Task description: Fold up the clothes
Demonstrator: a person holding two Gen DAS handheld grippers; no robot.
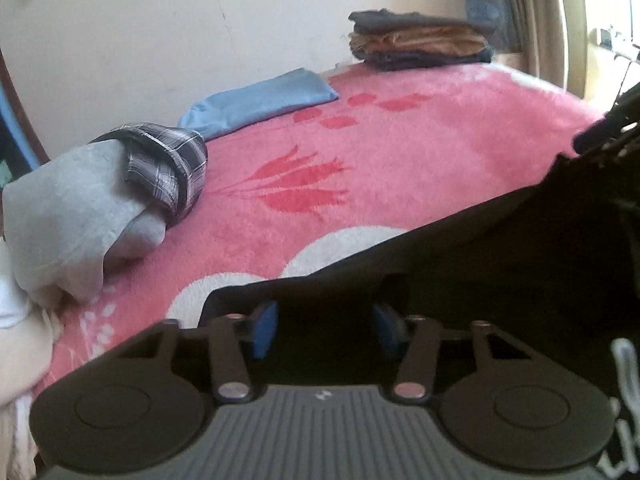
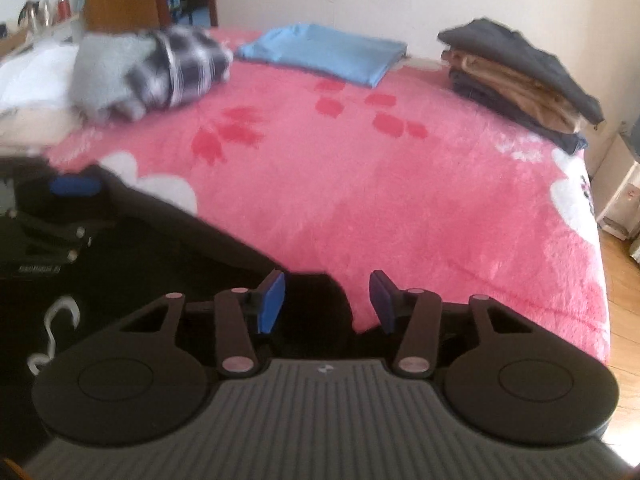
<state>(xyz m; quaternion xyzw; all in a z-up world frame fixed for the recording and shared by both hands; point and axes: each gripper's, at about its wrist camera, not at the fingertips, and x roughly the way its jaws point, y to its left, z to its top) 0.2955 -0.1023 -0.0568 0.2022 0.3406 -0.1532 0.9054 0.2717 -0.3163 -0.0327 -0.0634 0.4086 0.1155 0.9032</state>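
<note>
A black garment [image 1: 500, 256] with white print lies at the near edge of the pink bed; it also shows in the right wrist view [image 2: 168, 248]. My left gripper [image 1: 325, 330] is open, its blue pads over the black cloth. My right gripper [image 2: 327, 300] is open at the garment's right edge, with cloth between its pads. The left gripper also shows in the right wrist view [image 2: 60, 204], resting on the black cloth at far left.
The pink blanket [image 2: 400, 200] covers the bed. A pile of grey and plaid clothes [image 1: 120, 184] sits at the left. A folded blue garment [image 2: 320, 54] lies at the back. A folded stack of dark and tan clothes [image 2: 520, 76] sits at back right. Wooden floor [image 2: 624, 300] lies right of the bed.
</note>
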